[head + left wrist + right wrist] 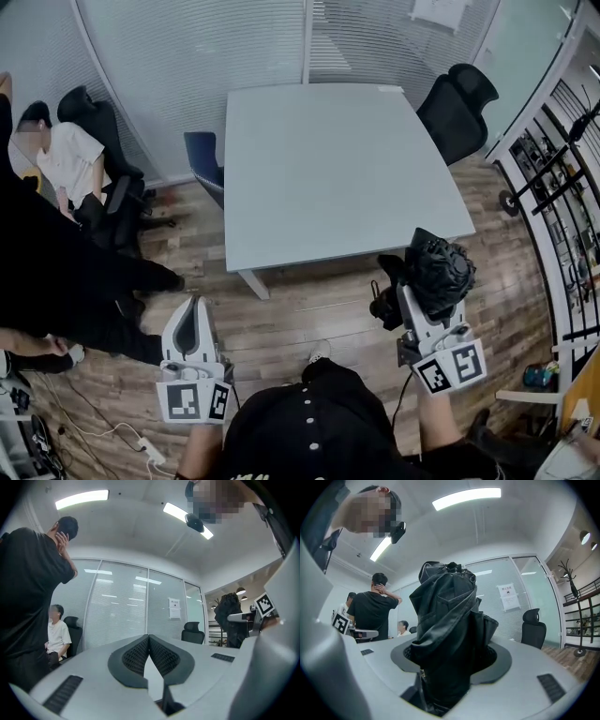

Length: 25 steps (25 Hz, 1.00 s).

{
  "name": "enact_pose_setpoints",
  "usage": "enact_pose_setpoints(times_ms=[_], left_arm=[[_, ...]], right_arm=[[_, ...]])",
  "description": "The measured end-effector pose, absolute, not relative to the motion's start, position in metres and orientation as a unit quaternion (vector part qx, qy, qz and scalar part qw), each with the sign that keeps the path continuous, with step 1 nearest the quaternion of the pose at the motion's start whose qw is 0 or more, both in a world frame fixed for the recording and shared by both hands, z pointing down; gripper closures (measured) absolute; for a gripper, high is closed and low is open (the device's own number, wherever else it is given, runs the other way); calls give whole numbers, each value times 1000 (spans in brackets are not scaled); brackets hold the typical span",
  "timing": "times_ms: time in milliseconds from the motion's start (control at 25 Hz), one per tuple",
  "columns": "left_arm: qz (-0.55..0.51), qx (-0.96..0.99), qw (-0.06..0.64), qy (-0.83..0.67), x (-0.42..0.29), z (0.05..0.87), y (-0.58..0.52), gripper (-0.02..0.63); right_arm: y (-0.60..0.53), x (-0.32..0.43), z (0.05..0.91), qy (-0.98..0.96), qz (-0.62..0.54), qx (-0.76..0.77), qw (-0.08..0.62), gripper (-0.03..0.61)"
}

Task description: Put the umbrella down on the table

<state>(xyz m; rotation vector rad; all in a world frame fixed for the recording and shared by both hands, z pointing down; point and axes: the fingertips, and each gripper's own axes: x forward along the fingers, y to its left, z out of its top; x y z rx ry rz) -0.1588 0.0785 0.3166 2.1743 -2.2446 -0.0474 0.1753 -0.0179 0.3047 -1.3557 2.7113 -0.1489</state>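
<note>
A folded black umbrella (pixel 438 270) stands upright between the jaws of my right gripper (pixel 429 298), which is shut on it just off the pale grey table's (pixel 328 178) near right corner. In the right gripper view the umbrella (pixel 449 634) fills the middle, its crumpled fabric bulging above the pads. My left gripper (pixel 191 330) hangs over the wooden floor to the left of the table's front edge. Its dark pads (pixel 136 656) meet at the tips with nothing between them. In the left gripper view the right gripper's umbrella (pixel 230 618) shows at the right.
A black office chair (pixel 457 108) stands at the table's far right corner and a blue chair (pixel 204 159) at its left edge. A person in black (pixel 56 281) stands at the left, another in white (pixel 70 164) sits behind. Shelves (pixel 567 216) line the right wall.
</note>
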Motion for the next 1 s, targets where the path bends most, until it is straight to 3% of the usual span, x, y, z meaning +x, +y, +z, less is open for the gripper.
enact_pose_setpoints(times_ms=[640,1000], left_arm=[[-8,674,-9,-739,-133,301,-7,598],[4,670,18,-742,-134,320,-37,598]], right_arm=[[-121,188,308,907,-61,-413,57,305],[-160,167,319,914,-79,-394,50,305]])
